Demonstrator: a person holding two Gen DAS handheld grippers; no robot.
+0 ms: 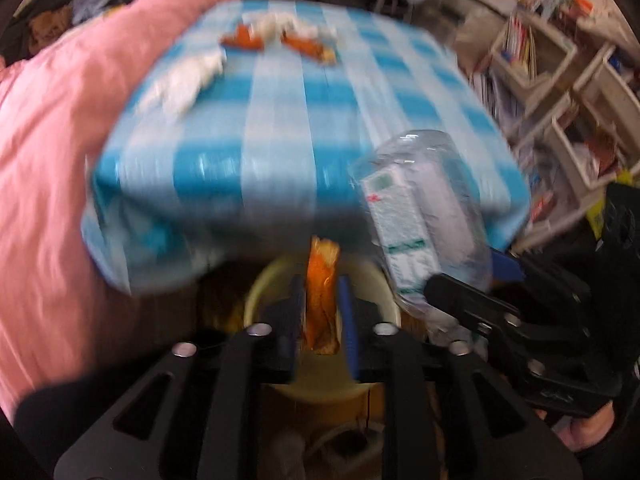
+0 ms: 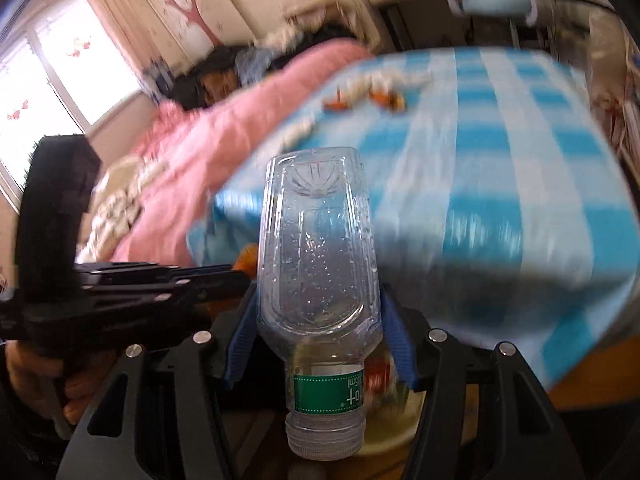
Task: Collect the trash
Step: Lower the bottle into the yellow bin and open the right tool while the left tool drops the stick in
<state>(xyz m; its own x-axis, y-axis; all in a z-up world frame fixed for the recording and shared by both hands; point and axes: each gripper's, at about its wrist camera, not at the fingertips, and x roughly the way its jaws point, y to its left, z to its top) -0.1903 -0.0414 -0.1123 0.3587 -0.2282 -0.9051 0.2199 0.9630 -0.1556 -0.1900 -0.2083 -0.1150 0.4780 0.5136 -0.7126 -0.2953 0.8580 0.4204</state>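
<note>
My left gripper (image 1: 322, 312) is shut on an orange snack wrapper (image 1: 320, 292) and holds it above a pale yellow bin (image 1: 260, 292) below the table edge. My right gripper (image 2: 318, 320) is shut on a clear plastic bottle (image 2: 318, 248) with a green label, cap pointing down; the bottle also shows in the left wrist view (image 1: 416, 216), next to the wrapper. More orange wrappers (image 1: 276, 42) and crumpled white tissues (image 1: 180, 80) lie at the far side of the blue checked table (image 1: 280, 128). They also show in the right wrist view (image 2: 368, 98).
A pink blanket (image 1: 52, 140) lies left of the table on a bed with piled clothes. Shelves with books and boxes (image 1: 560, 92) stand on the right. A light blue chair (image 2: 492, 0) stands beyond the table. The left gripper's body (image 2: 120, 292) is close beside the bottle.
</note>
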